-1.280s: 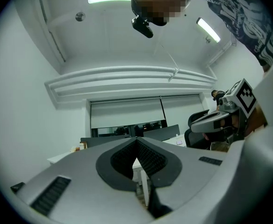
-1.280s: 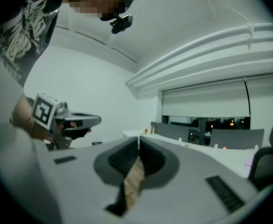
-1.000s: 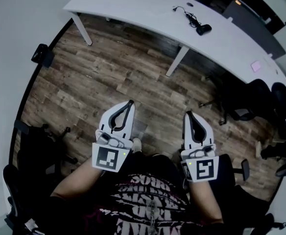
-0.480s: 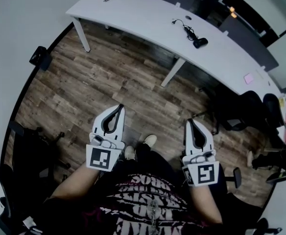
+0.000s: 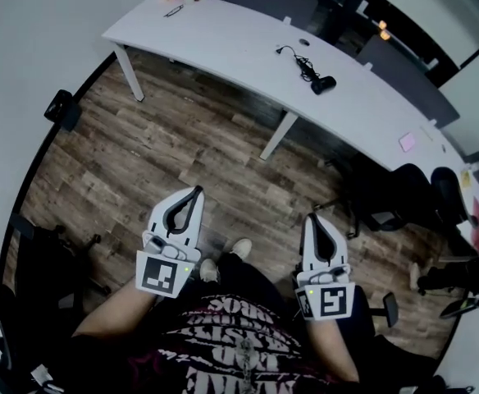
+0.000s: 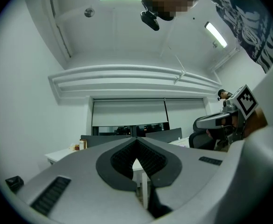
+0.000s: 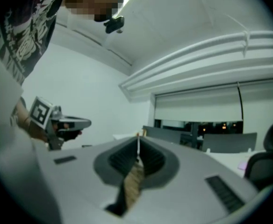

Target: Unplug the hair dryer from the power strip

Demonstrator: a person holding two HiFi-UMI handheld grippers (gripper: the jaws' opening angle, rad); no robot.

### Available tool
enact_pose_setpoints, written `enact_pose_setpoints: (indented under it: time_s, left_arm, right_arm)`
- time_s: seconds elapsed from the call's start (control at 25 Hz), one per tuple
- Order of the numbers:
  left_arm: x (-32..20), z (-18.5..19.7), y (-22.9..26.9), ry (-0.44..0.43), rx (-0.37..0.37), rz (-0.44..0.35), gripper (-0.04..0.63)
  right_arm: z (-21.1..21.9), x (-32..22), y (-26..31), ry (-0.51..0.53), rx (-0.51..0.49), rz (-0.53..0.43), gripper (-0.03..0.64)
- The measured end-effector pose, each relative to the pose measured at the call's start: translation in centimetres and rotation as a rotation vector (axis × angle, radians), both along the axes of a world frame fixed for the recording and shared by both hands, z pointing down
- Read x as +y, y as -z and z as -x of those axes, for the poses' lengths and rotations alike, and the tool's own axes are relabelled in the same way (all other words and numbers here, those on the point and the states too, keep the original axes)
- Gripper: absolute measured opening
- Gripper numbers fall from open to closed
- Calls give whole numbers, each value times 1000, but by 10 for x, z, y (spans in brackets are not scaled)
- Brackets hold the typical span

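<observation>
1. The left gripper (image 5: 194, 192) and right gripper (image 5: 313, 218) are both closed and empty, held level at the person's waist.
2. The dryer (image 5: 322, 83) lies on the table (image 5: 223, 31), well apart from both grippers and almost straight ahead of the right one, which is nearer.
3. Its cord (image 5: 298, 58) trails up-left from it, slanting across the grippers' line.
4. No power strip can be made out, so the plug's place is unclear.
</observation>
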State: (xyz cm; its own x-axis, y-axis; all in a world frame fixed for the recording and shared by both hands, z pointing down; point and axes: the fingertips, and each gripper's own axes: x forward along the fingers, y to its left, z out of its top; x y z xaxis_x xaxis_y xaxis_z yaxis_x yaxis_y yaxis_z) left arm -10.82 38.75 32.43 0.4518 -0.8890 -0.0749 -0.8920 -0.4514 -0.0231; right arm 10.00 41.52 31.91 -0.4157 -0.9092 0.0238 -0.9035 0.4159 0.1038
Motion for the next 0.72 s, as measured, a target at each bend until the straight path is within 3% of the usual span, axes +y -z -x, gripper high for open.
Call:
enact_pose_setpoints:
  time_s: [0.28, 0.72]
  left_arm:
    - [-35, -29, -3, -16, -12, 12, 28]
    - [-99, -53, -5, 30, -33, 47, 28]
  right_arm:
    - [-34, -31, 0, -39, -27, 2, 34]
    - [-46, -101, -11, 41, -72, 35, 34]
